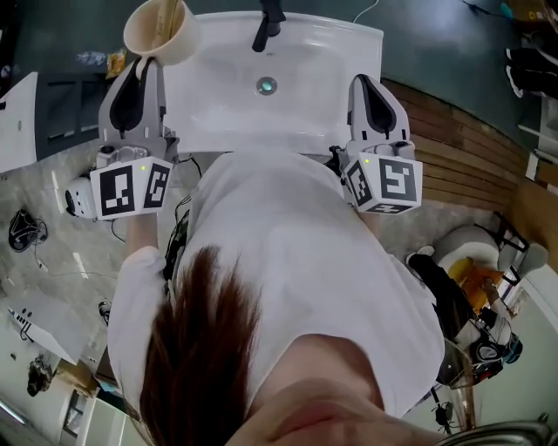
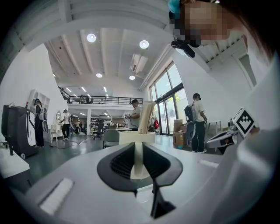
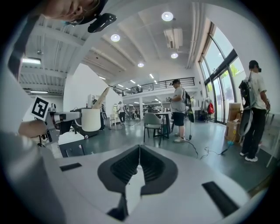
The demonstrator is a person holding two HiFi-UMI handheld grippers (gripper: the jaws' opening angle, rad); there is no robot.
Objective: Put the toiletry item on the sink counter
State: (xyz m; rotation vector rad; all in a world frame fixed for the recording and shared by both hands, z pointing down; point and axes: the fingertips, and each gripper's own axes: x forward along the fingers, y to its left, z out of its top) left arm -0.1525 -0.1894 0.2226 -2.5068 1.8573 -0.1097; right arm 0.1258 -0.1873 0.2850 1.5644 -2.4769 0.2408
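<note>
A cream cup [image 1: 161, 33] with a tan stick-like item [image 1: 170, 16] standing in it hangs over the left end of the white sink [image 1: 349, 52]. My left gripper [image 1: 144, 65] is shut on the cup's handle; in the left gripper view the handle [image 2: 138, 159] runs up between the jaws to the cup [image 2: 131, 136] and the stick [image 2: 145, 116]. My right gripper [image 1: 362, 83] sits at the sink's right edge, shut and empty, its jaws meeting in the right gripper view [image 3: 139, 151]. That view also shows the cup [image 3: 91, 120] at left.
A black faucet [image 1: 268, 22] and a drain [image 1: 266, 85] sit mid-basin. Wooden flooring [image 1: 471, 148] lies to the right, with cables and gear [image 1: 26, 228] on the floor at left. People [image 3: 179, 109], a chair [image 3: 153, 122] and a table stand in the hall beyond.
</note>
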